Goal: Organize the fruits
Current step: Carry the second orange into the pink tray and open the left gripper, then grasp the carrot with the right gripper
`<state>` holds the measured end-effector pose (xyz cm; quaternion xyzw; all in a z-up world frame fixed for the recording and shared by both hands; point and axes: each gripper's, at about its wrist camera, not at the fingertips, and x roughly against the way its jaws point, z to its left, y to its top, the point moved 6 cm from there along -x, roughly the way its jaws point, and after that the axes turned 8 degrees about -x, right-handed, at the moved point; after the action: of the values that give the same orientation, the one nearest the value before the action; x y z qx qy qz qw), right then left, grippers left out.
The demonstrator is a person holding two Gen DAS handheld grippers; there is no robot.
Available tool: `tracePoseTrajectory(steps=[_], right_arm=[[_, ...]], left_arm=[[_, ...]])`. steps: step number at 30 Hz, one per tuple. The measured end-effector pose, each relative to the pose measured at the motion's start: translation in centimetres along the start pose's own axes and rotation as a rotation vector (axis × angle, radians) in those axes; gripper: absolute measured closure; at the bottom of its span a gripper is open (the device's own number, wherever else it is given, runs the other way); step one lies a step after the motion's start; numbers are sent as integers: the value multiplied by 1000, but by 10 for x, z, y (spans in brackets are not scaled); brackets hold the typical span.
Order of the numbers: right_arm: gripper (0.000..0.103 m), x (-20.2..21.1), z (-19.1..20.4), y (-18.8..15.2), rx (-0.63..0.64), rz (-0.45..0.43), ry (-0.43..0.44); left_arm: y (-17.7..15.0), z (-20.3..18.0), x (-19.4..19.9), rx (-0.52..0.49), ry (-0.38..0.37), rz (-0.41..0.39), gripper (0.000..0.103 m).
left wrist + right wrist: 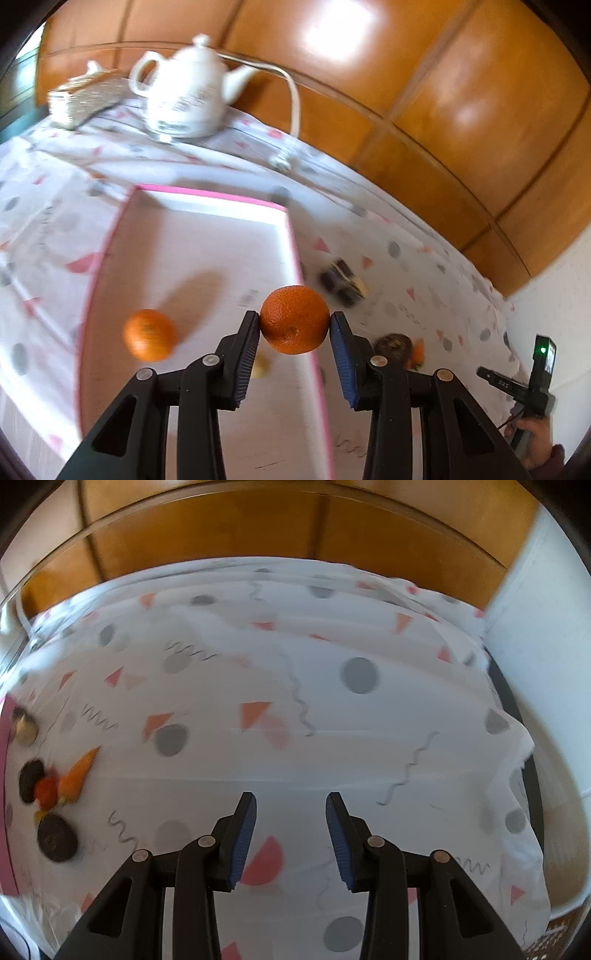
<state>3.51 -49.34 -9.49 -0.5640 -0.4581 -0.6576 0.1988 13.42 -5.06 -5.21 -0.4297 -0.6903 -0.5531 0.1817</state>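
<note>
My left gripper [294, 320] is shut on an orange [294, 318] and holds it above the right rim of a pink-edged white tray [207, 243]. A second orange [149, 334] lies in the tray at the left, with a small yellow piece [261, 365] near my left finger. My right gripper [290, 805] is open and empty above the patterned tablecloth [332, 720]. In the right wrist view a carrot [79, 771], a small red fruit [46, 790] and dark round items [57, 838] lie at the far left by the tray edge [7, 849].
A white teapot [184, 88] with a cord [293, 99] and a woven box [83, 98] stand at the back. Dark snack pieces [341, 282] and a brown round item [393, 347] lie right of the tray. Wooden panels [406, 74] back the table. The right gripper's handle [532, 384] shows at right.
</note>
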Motion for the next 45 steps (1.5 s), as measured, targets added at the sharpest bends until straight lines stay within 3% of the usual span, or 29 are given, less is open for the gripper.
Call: tracePoseTrajectory(steps=[7, 14, 22, 29, 32, 35, 40, 45], right_arm=[[64, 8, -44, 10, -254, -29, 44], [64, 6, -75, 11, -425, -15, 75], [64, 4, -54, 11, -324, -8, 71], [64, 4, -19, 3, -226, 13, 123], [64, 7, -2, 0, -203, 24, 161], [64, 10, 20, -2, -179, 32, 205], [64, 11, 71, -12, -152, 78, 323], [64, 7, 122, -21, -106, 106, 385]], left_arm=[[-17, 59, 38, 91, 122, -58, 64], [-51, 89, 42, 112, 170, -13, 64], [-70, 100, 34, 131, 206, 30, 63], [-74, 99, 33, 120, 207, 27, 62], [-73, 99, 36, 115, 205, 12, 61], [-69, 96, 43, 104, 205, -18, 49], [-64, 95, 53, 101, 218, -55, 48], [-64, 105, 58, 137, 247, -68, 39]])
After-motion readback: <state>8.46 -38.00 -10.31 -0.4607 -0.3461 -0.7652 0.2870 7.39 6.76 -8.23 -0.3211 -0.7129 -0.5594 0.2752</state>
